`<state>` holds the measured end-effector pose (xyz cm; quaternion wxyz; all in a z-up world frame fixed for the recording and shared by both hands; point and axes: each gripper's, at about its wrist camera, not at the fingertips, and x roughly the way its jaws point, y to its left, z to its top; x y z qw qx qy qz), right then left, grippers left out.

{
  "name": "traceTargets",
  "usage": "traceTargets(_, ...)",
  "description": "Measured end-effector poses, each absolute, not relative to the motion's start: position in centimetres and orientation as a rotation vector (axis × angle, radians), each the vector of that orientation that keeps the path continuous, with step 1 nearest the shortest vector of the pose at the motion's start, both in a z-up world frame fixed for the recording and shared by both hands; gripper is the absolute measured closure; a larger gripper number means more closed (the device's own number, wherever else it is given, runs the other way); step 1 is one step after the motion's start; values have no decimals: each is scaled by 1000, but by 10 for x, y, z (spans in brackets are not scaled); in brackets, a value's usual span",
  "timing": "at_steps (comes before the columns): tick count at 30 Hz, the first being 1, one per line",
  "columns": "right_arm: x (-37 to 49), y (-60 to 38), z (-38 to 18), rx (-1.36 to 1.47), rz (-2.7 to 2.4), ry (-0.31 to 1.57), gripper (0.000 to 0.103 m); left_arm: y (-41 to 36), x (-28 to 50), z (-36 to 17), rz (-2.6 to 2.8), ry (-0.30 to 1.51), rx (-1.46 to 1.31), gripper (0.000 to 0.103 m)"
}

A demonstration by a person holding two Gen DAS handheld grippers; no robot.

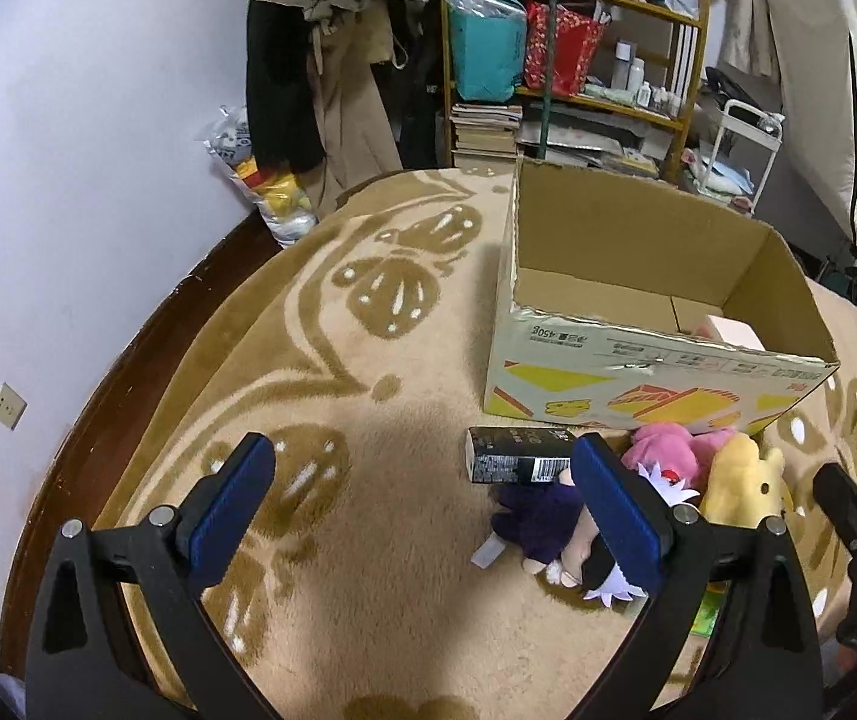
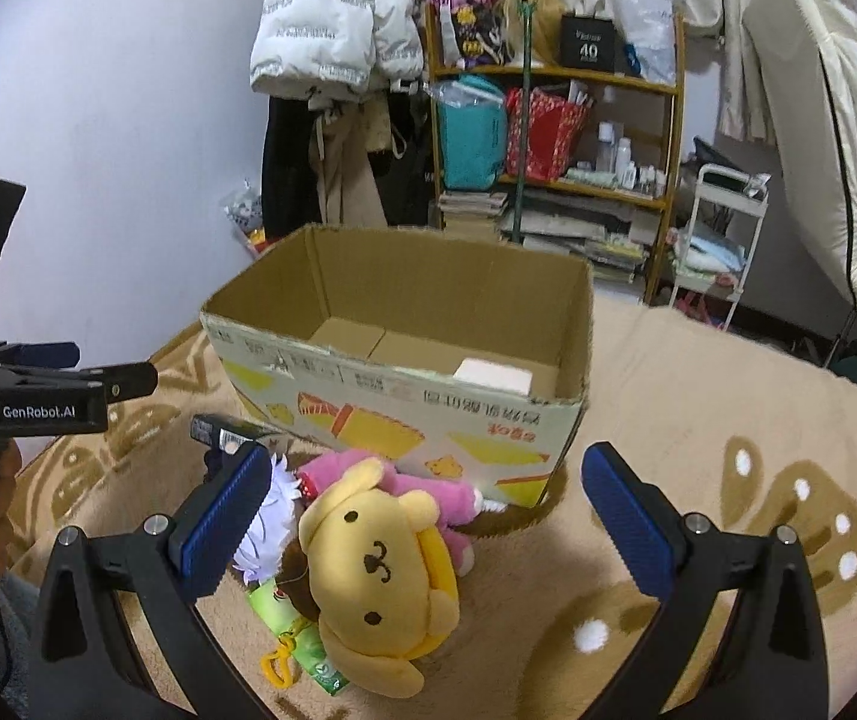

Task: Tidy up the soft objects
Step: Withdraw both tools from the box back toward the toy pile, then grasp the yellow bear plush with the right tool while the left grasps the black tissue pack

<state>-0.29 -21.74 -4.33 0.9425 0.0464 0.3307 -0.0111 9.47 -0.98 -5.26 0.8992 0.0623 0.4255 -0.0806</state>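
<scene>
My left tongs [image 1: 422, 501] stand wide apart above the patterned beige blanket [image 1: 320, 570], gripping nothing. My right tongs [image 2: 428, 516] are likewise spread and empty, hovering over the yellow dog plush [image 2: 377, 564]. This plush lies face up on the blanket, just in front of the open cardboard box [image 2: 404, 414]. Touching it are a pink plush [image 2: 404, 480], a white-haired doll [image 2: 269, 531] and a green packet [image 2: 302, 642] partly beneath it. A purple plush [image 1: 539, 519] lies beside the doll. A black carton [image 1: 515, 459] rests near the box's front wall. Inside the box sits a small white box [image 2: 493, 375].
</scene>
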Motion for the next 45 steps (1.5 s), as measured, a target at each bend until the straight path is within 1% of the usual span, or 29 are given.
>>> traceTargets(7, 8, -221, -63, 127, -19, 761, 0, -18, 102, -67, -195, 923, 144, 5)
traceTargets(16, 15, -234, -88, 260, 36, 886, 0, -42, 100, -84, -274, 942, 216, 5)
traceTargets(25, 27, -228, -105, 259, 79, 961, 0, -60, 102, -104, -315, 973, 252, 5)
traceTargets(39, 47, -220, -128, 239, 98, 1048, 0, -53, 124, -118, -287, 1016, 182, 5)
traceTargets(45, 49, -224, -133, 285, 105, 1070, 0, -53, 131, -124, -281, 1026, 186, 5)
